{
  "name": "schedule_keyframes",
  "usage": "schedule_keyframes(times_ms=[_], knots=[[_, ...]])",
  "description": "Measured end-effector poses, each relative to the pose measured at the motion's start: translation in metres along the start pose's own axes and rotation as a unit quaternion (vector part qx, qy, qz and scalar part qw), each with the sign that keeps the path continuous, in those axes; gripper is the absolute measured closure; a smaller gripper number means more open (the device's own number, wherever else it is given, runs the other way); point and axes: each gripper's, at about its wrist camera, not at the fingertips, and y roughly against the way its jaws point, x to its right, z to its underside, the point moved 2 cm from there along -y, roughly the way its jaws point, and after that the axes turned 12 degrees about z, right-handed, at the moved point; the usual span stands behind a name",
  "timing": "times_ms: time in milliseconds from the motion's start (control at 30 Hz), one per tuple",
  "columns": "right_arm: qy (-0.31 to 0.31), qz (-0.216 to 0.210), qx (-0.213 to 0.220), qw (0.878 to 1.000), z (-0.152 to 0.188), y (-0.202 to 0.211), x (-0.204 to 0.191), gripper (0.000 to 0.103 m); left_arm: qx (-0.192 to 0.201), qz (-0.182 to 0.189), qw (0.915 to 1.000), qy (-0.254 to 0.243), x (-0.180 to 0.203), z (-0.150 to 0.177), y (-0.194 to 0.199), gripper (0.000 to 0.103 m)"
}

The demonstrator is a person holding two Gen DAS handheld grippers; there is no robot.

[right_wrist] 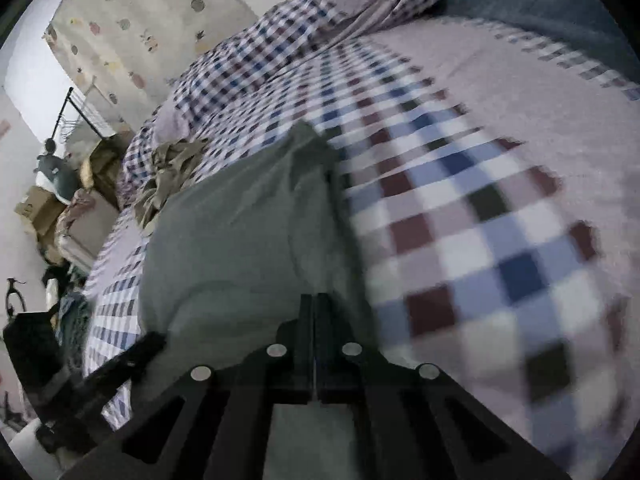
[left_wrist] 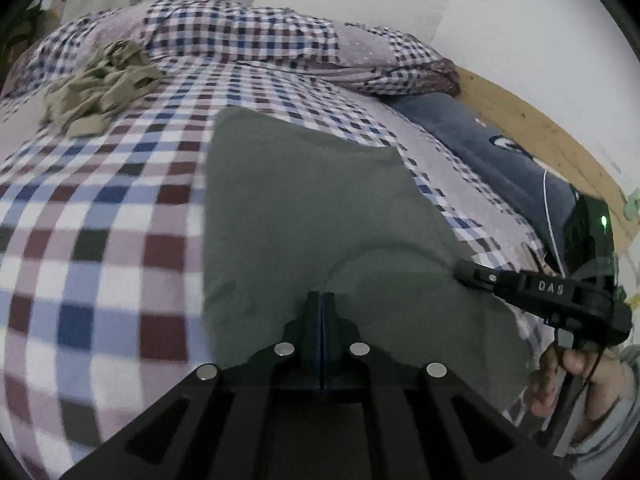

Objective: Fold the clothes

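Observation:
A grey-green garment (left_wrist: 304,208) lies spread on the checked bedsheet (left_wrist: 100,240), and its near part bulges up in a soft fold. My left gripper (left_wrist: 322,300) is over the near edge of the garment, fingers pressed together, apparently pinching the cloth. The right gripper (left_wrist: 466,270) comes in from the right with its tip at the fold. In the right wrist view the same garment (right_wrist: 240,232) runs ahead of my right gripper (right_wrist: 314,300), which is shut with cloth around and under it. The left gripper (right_wrist: 148,344) shows at lower left.
A crumpled khaki garment (left_wrist: 104,84) lies at the far left of the bed. A bunched checked quilt (left_wrist: 240,28) and a dark blue pillow (left_wrist: 480,144) sit by the wooden headboard (left_wrist: 540,120). A hand (left_wrist: 576,364) holds the right gripper. Cardboard boxes (right_wrist: 40,208) stand beside the bed.

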Motion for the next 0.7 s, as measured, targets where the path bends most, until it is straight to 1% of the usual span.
schedule_keyframes(times_ms=[33, 67, 100, 133, 167, 200, 267, 300, 367, 400, 467, 533, 600, 700], knots=[[0.001, 0.008, 0.010, 1.000, 0.003, 0.012, 0.001, 0.102, 0.007, 0.018, 0.9997, 0.013, 0.001, 0.002, 0.009, 0.103], [0.004, 0.007, 0.020, 1.000, 0.007, 0.020, 0.000, 0.102, 0.014, 0.038, 0.9988, 0.027, 0.002, 0.004, 0.019, 0.103], [0.007, -0.003, 0.026, 1.000, 0.012, 0.029, -0.004, 0.102, 0.021, 0.057, 0.9973, 0.041, 0.002, 0.007, 0.028, 0.103], [0.012, -0.022, 0.031, 0.999, 0.018, 0.039, -0.012, 0.102, 0.024, 0.079, 0.9958, 0.041, 0.010, 0.010, 0.034, 0.103], [0.019, -0.039, 0.034, 0.998, 0.024, 0.044, -0.021, 0.102, 0.021, 0.088, 0.9953, 0.035, 0.018, 0.012, 0.034, 0.103], [0.031, -0.060, 0.037, 0.997, 0.031, 0.047, -0.038, 0.101, 0.018, 0.097, 0.9947, 0.028, 0.025, 0.015, 0.034, 0.103], [0.061, -0.077, 0.030, 0.995, 0.045, 0.046, -0.061, 0.101, 0.003, 0.104, 0.9945, 0.015, 0.037, 0.021, 0.024, 0.103], [0.078, -0.078, 0.025, 0.994, 0.052, 0.041, -0.073, 0.101, -0.007, 0.101, 0.9948, 0.009, 0.041, 0.025, 0.018, 0.103], [0.102, -0.061, 0.012, 0.993, 0.064, 0.030, -0.082, 0.101, -0.027, 0.082, 0.9962, 0.005, 0.042, 0.034, 0.007, 0.103], [0.103, -0.049, 0.005, 0.993, 0.068, 0.026, -0.077, 0.102, -0.037, 0.073, 0.9967, 0.003, 0.042, 0.039, 0.002, 0.103], [0.085, -0.028, -0.001, 0.996, 0.070, 0.022, -0.056, 0.103, -0.035, 0.071, 0.9968, 0.009, 0.038, 0.045, 0.005, 0.103], [0.045, -0.006, 0.002, 0.999, 0.062, 0.027, -0.027, 0.103, -0.034, 0.060, 0.9976, 0.008, 0.035, 0.048, 0.015, 0.103], [0.014, 0.003, 0.005, 1.000, 0.056, 0.034, -0.005, 0.103, -0.033, 0.046, 0.9984, 0.006, 0.031, 0.052, 0.024, 0.103], [-0.018, 0.040, 0.007, 0.999, 0.053, 0.047, 0.021, 0.103, -0.030, 0.026, 0.9990, 0.019, 0.017, 0.058, 0.042, 0.103]])
